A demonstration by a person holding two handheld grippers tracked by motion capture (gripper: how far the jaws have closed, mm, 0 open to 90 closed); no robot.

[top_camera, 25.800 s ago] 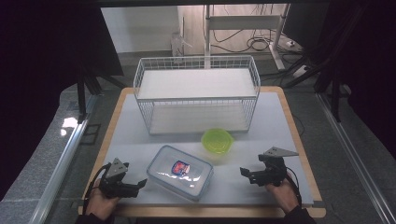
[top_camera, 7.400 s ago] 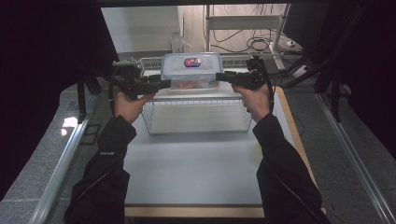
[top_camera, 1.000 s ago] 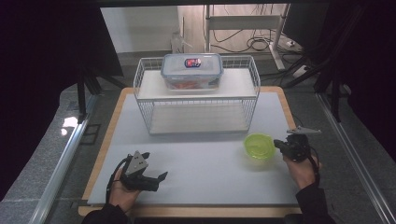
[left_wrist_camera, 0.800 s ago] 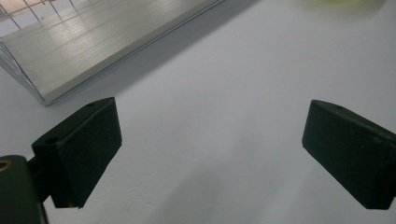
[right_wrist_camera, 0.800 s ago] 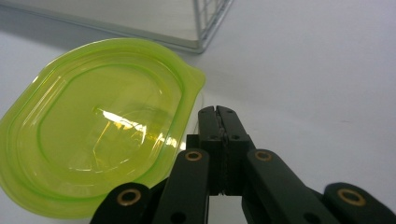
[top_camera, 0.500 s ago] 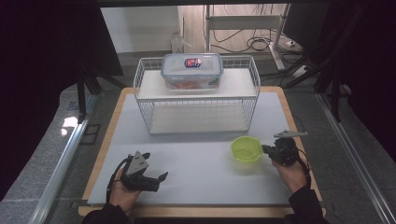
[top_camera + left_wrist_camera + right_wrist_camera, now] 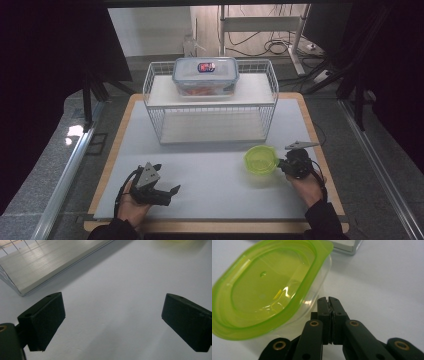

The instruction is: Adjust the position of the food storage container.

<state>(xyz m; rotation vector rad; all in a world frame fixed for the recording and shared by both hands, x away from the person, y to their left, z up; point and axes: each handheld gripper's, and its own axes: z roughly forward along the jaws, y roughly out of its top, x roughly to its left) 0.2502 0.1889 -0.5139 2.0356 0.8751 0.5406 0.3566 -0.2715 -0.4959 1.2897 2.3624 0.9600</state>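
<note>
- Green-lidded container [image 7: 260, 160] sits on the white table [image 7: 210, 175], before the wire rack [image 7: 210, 107].
- Right gripper [image 7: 328, 300], jaws clenched empty, tips against its side.
- Left gripper [image 7: 170, 192] spread wide, well apart.

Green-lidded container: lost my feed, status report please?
Right gripper shut, touching the small clear plastic container with green lid. Left gripper open, idle. White wire rack just behind container.
</note>
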